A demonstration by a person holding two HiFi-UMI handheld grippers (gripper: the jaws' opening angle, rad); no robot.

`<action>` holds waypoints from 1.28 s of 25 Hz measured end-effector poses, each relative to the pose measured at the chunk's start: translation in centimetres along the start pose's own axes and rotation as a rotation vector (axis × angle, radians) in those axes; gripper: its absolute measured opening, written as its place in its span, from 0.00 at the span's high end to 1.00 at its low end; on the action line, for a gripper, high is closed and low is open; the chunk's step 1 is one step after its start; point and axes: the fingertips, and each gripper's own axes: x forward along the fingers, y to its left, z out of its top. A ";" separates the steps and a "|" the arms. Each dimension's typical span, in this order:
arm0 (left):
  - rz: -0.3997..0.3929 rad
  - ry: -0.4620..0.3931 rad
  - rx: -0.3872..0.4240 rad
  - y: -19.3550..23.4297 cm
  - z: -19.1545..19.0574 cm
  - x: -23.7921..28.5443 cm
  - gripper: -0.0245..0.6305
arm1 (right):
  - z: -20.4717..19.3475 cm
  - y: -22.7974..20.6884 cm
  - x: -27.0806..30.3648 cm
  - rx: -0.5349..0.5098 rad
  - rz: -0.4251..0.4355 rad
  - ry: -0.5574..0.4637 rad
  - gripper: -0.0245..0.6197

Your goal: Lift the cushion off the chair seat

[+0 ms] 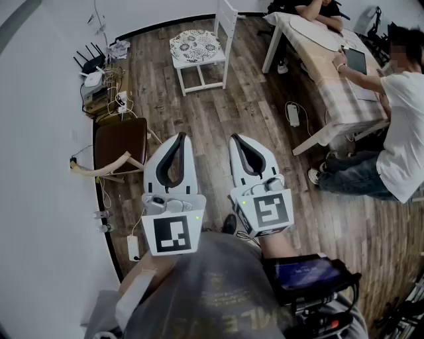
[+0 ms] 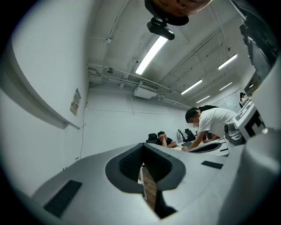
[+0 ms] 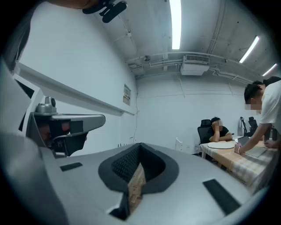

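Note:
A patterned cushion (image 1: 195,45) lies on the seat of a white chair (image 1: 226,18) far ahead across the wooden floor. Both grippers are held close to the body, well short of the chair and pointing toward it. My left gripper (image 1: 180,138) is shut, its dark pads meeting at the tips with nothing between them (image 2: 143,145). My right gripper (image 1: 236,139) beside it is shut and empty too (image 3: 140,145). The cushion does not show in either gripper view.
A brown chair (image 1: 119,140) stands by the left wall, with routers and cables (image 1: 99,78) behind it. At the right is a long table (image 1: 331,73), a person in a white shirt (image 1: 404,132) bent over it, another person (image 1: 318,8) seated at its far end. A power adapter (image 1: 293,114) lies on the floor.

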 end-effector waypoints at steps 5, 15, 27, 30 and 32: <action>0.002 0.000 -0.005 -1.5 0.1 0.2 0.95 | -0.2 -1.0 -0.9 -0.003 0.004 0.005 0.95; 0.004 0.011 0.014 -5.2 0.1 1.1 0.95 | -1.2 -4.0 -2.4 0.026 0.017 0.010 0.95; -0.018 0.069 0.008 -8.1 -2.2 4.1 0.95 | -3.5 -7.9 -2.0 0.054 0.020 0.043 0.95; -0.012 0.078 -0.002 -7.0 -2.8 5.7 0.95 | -3.8 -8.7 -0.1 0.058 0.013 0.052 0.95; -0.001 0.085 -0.017 -5.9 -3.6 7.1 0.95 | -3.8 -8.7 1.6 0.046 0.022 0.049 0.95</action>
